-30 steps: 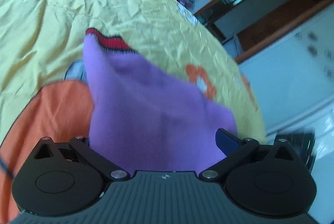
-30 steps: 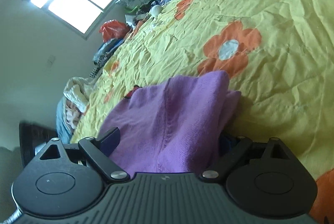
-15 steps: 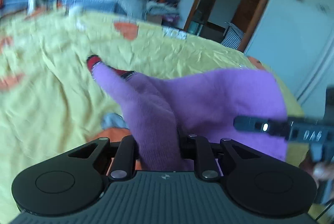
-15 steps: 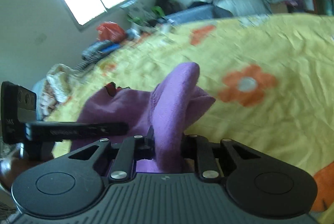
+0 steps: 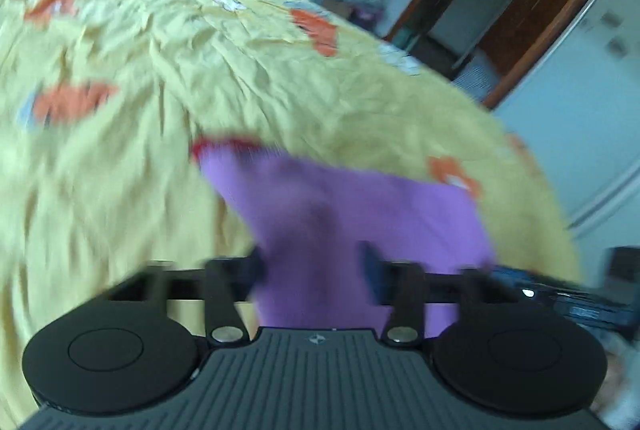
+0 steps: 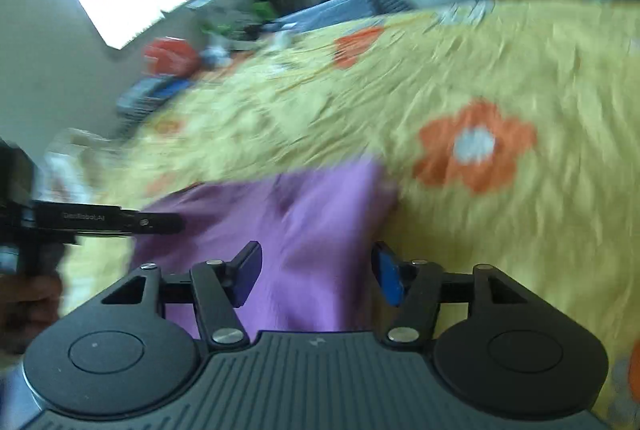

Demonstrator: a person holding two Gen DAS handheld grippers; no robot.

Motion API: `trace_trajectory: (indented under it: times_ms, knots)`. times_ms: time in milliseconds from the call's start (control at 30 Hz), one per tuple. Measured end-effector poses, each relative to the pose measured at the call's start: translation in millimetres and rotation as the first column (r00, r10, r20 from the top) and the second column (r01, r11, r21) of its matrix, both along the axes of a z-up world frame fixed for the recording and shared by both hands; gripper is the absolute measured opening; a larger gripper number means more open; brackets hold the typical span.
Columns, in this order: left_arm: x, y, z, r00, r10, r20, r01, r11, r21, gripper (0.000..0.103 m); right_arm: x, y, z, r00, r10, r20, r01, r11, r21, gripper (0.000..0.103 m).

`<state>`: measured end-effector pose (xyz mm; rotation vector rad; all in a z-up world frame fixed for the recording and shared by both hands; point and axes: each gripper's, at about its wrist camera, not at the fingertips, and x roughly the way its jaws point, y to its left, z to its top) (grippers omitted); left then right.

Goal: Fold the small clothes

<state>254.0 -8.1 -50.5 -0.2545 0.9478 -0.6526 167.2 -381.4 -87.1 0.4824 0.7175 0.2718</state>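
While both frames are blurring w/ motion, progress: purple garment (image 5: pixel 360 213) is lying bunched on yellow bedspread (image 5: pixel 160 69), no clean fold showing; prob early, flattening + folds left.
L gripper (image 5: pixel 312 266): fingers are sitting apart, cloth passing between, not pinched; released.
R gripper (image 6: pixel 316 270): fingers (image 6: pixel 386 276) are standing wide over cloth (image 6: pixel 312 230); released.
Pose: both are hovering low, pointing along bed, side by side; L tool is showing at R view's left edge.
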Motion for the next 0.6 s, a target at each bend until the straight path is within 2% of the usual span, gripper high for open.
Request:
trace_trajectory:
  times_ms: [33, 100, 233, 367, 400, 467, 500, 533, 567, 600]
  knots:
    - [-16.6, 12.0, -1.2, 0.999, -0.003, -0.033, 0.001, 0.998, -0.064, 0.084, -15.5, -8.9, -2.6, 1.0, 0.014, -0.008, -0.014, 1.0, 0.008, 0.06]
    - [-51.6, 32.5, -8.0, 0.994, -0.018, -0.111, -0.001, 0.986, -0.17, 0.083, -44.0, -27.1, -8.7, 0.999, 0.044, -0.03, -0.042, 0.998, 0.051, 0.061]
    - [-101.2, 46.3, -28.6, 0.981, 0.019, -0.194, -0.066, 0.969, -0.239, 0.085, -78.4, -37.6, -19.0, 0.99, 0.122, -0.069, -0.112, 0.985, 0.132, 0.062]
    - [-114.9, 39.0, -64.4, 0.938, 0.032, -0.346, -0.148, 0.939, -0.312, 0.091, -87.2, -20.1, -21.3, 0.978, 0.199, -0.06, -0.189, 0.971, 0.146, 0.061]
    - [-118.9, 36.8, -68.0, 0.931, 0.029, -0.363, -0.164, 0.924, -0.347, 0.092, -87.0, -13.6, -21.5, 0.976, 0.211, -0.058, -0.201, 0.969, 0.145, 0.061]
    - [-122.3, 32.9, -73.6, 0.915, 0.026, -0.404, -0.193, 0.905, -0.379, 0.088, -87.7, -3.8, -22.9, 0.971, 0.235, -0.05, -0.224, 0.961, 0.16, 0.06]
    - [-122.5, 30.2, -74.6, 0.913, 0.026, -0.407, -0.192, 0.908, -0.373, 0.081, -88.7, -1.1, -22.2, 0.973, 0.224, -0.047, -0.215, 0.965, 0.151, 0.058]
    - [-121.9, 29.0, -76.9, 0.907, 0.035, -0.42, -0.199, 0.914, -0.353, 0.052, -88.3, 2.3, -22.7, 0.975, 0.214, -0.055, -0.205, 0.969, 0.137, 0.04]
    - [-119.1, 27.5, -81.2, 0.894, 0.013, -0.447, -0.186, 0.92, -0.345, 0.015, -88.1, 5.4, -25.2, 0.978, 0.195, -0.072, -0.186, 0.975, 0.122, 0.02]
    - [-115.6, 28.0, -85.6, 0.885, -0.018, -0.466, -0.169, 0.919, -0.356, 0.016, -87.1, 5.2, -28.0, 0.981, 0.183, -0.069, -0.173, 0.976, 0.132, 0.018]
